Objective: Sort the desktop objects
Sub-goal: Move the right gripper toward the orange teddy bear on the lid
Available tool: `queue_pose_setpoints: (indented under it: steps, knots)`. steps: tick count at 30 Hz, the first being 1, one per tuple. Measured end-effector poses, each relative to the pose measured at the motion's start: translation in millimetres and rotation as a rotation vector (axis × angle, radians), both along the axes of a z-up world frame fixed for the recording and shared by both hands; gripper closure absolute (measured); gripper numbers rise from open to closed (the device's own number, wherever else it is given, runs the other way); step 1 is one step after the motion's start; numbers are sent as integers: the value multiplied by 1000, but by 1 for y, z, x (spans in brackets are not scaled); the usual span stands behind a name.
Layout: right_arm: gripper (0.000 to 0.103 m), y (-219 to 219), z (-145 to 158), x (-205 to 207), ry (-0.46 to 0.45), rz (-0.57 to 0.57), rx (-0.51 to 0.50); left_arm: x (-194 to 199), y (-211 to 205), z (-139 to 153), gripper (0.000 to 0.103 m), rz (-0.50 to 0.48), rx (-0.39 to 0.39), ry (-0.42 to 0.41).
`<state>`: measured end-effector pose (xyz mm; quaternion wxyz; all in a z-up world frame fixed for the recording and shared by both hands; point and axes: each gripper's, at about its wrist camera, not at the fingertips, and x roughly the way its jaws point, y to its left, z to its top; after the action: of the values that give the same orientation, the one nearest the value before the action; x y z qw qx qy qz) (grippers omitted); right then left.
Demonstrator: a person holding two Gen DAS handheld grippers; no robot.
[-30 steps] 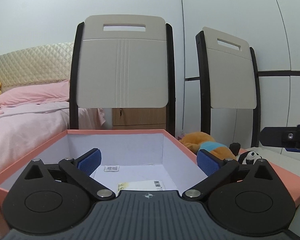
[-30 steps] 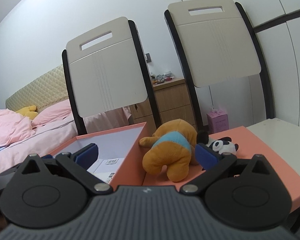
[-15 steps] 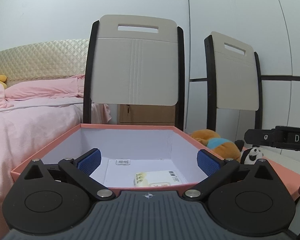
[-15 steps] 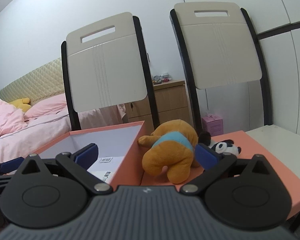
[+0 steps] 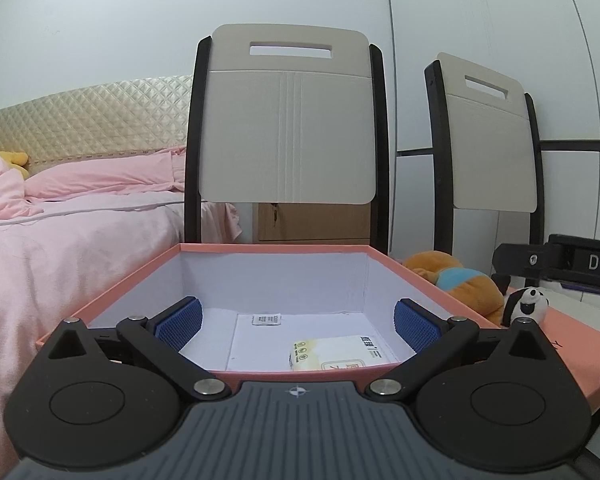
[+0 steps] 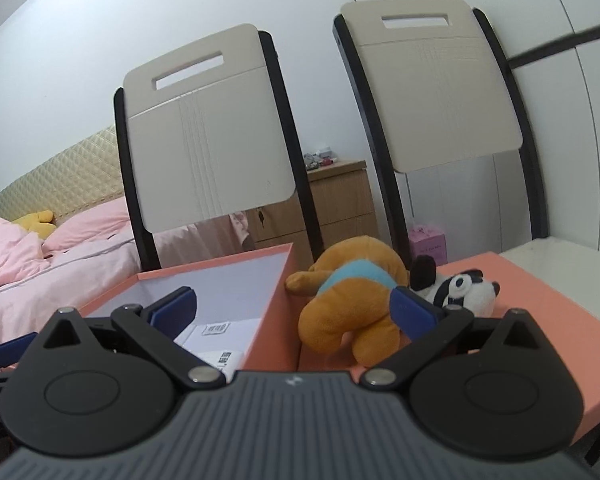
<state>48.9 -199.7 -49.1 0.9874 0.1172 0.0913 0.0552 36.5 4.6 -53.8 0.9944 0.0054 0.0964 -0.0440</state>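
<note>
An open pink box (image 5: 132, 278) with a white inside holds a pale yellow packet (image 5: 334, 354) near its front right corner. My left gripper (image 5: 298, 322) is open and empty, just behind the box's near rim. An orange plush toy (image 6: 352, 300) with a blue shirt and a small panda plush (image 6: 462, 290) lie on the pink lid (image 6: 540, 300) right of the box; both also show in the left wrist view (image 5: 456, 280). My right gripper (image 6: 292, 310) is open and empty, with its right finger beside the orange plush.
Two cream chair backs (image 5: 290, 128) (image 6: 436, 80) stand just behind the box and lid. A bed with pink covers (image 5: 60, 232) lies at the left. A wooden nightstand (image 6: 336, 200) is behind the chairs. A white tabletop (image 6: 568, 250) shows at the right.
The left gripper has pulled back and risen, so more of the box floor and the yellow packet show. The right gripper has shifted slightly; both stay open.
</note>
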Motion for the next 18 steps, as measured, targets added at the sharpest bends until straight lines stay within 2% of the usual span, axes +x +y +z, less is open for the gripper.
queue_pose_setpoints:
  steps: [11,18]
  knots:
    - [0,-12,8,1,-1,-57,-79,-1,2,1,0,2,-7,-7]
    - [0,-22,20,27,2,-33,-73,1,5,2,0,11,-23,-5]
